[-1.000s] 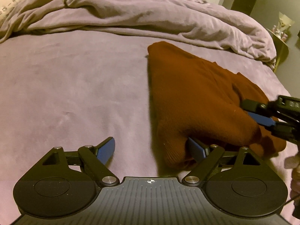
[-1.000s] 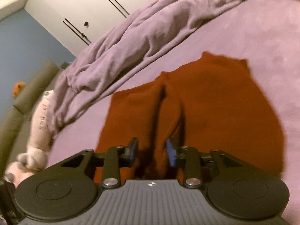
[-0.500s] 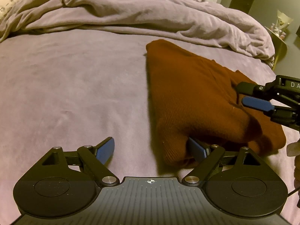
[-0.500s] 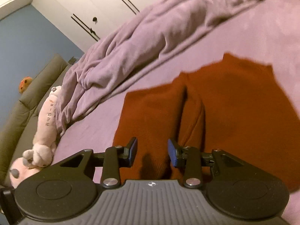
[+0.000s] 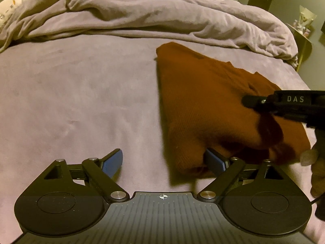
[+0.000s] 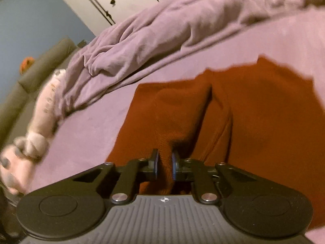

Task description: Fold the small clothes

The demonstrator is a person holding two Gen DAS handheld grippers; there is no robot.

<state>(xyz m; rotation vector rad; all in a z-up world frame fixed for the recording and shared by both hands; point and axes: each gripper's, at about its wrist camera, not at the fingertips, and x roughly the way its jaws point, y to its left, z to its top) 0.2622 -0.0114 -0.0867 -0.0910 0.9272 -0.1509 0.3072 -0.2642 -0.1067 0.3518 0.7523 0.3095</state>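
A rust-brown knitted garment (image 5: 205, 101) lies partly folded on the purple bed sheet (image 5: 81, 93). My left gripper (image 5: 162, 161) is open at the garment's near corner, with its right finger (image 5: 215, 161) tucked under the cloth edge. My right gripper (image 6: 164, 163) is shut on a raised fold of the garment (image 6: 254, 109). The right gripper also shows in the left wrist view (image 5: 262, 103), pinching cloth at the garment's right side.
A crumpled purple duvet (image 5: 152, 18) lies along the far side of the bed. A plush toy (image 6: 42, 109) lies by the duvet's end. A small side table (image 5: 302, 38) stands past the bed's right edge.
My right gripper has closed onto a fold of the garment and lifted it slightly. My left gripper has stayed open at the near corner.
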